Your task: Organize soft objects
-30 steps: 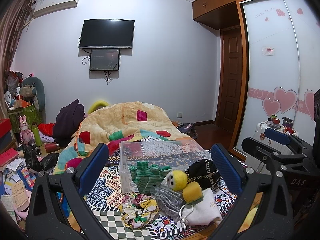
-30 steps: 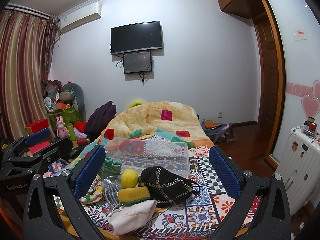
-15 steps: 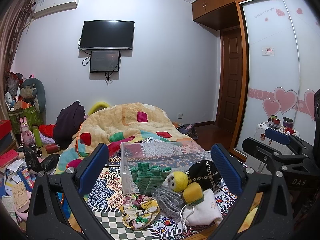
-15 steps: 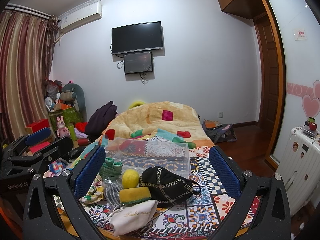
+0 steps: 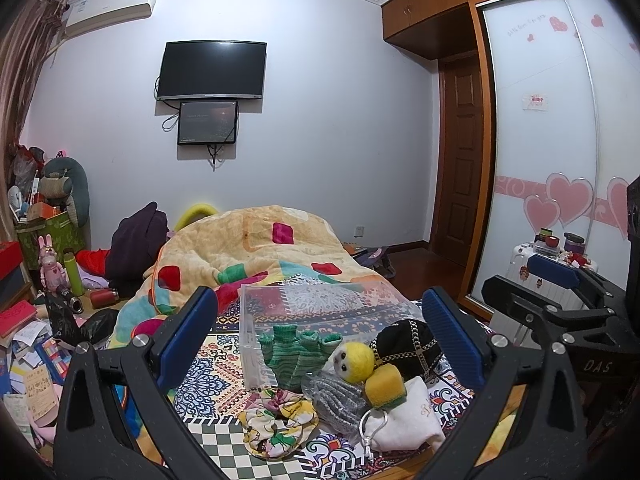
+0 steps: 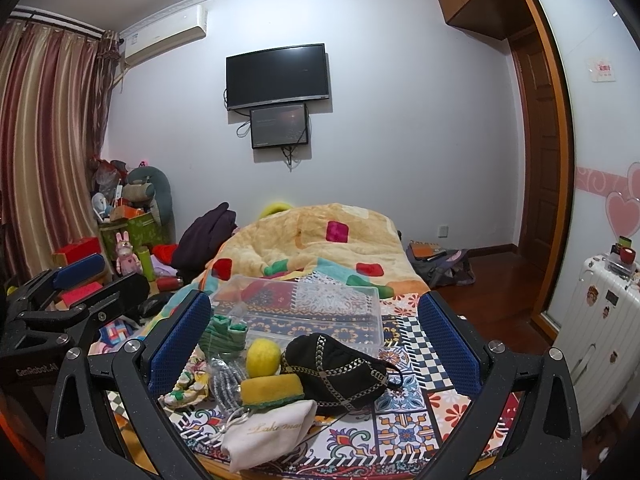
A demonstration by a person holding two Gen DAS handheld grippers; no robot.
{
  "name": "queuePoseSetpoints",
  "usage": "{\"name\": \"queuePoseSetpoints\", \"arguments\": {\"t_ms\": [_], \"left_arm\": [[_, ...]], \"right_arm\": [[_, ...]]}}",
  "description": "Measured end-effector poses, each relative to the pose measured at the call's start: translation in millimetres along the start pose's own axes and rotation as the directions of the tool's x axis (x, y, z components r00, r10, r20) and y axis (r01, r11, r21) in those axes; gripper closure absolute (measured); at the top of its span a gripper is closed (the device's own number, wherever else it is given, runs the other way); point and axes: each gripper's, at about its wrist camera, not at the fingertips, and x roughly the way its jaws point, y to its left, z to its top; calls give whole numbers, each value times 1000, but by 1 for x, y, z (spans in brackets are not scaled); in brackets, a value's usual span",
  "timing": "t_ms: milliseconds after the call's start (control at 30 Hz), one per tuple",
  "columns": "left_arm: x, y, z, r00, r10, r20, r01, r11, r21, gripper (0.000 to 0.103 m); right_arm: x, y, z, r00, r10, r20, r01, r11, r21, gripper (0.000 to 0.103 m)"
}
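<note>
Several soft things lie on the patterned bed cover in front of a clear plastic box (image 5: 320, 312) (image 6: 304, 308): green knit gloves (image 5: 296, 352), a yellow fuzzy ball toy (image 5: 354, 360) (image 6: 263, 357), a yellow sponge (image 5: 386, 385) (image 6: 272, 388), a black chained cap (image 5: 408, 350) (image 6: 340, 372), a white pouch (image 5: 404, 420) (image 6: 268, 432), a grey knit piece (image 5: 336, 400) and a floral scrunchie (image 5: 276, 424). My left gripper (image 5: 320, 340) is open and empty above them. My right gripper (image 6: 314, 340) is open and empty too. The left gripper also shows at the left of the right wrist view (image 6: 80, 292).
A bunched yellow blanket (image 5: 256, 248) fills the far half of the bed. Clutter, boxes and toys (image 5: 44, 264) crowd the left floor. A white suitcase (image 6: 604, 336) stands at the right by the wardrobe. A backpack (image 6: 440, 264) lies on the floor.
Both views have shifted very slightly; the objects sit a little lower in frame. Nothing has been picked up or moved.
</note>
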Motion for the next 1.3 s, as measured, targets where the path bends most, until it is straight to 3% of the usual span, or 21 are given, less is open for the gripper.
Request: {"name": "queuePoseSetpoints", "arguments": {"t_ms": [233,400,567,967,1200,1300], "left_arm": [[3,-1,-4,1000,-2,-10,2,1000,0,0],[15,3,-9,998,-11,-59,11,1000,-4,0],[40,10,-20,987,-14,-161,15,1000,4,21],[114,40,-55,934,3,-358,-19,999,-43,42],[131,39,-75,917,-20,-399,-1,999,-51,50],[135,36,-80,914,-30,-404,10,999,-52,57]], "right_arm": [[4,-4,-1,1000,7,-20,-6,1000,20,0],[8,-8,-4,1000,0,-31,1,1000,26,0],[22,-14,-13,996,2,-84,2,999,39,0],[67,-40,-45,961,1,-275,22,996,83,19],[89,-46,-56,928,40,-370,8,992,125,33],[89,-43,-57,922,63,-383,-16,992,124,48]]}}
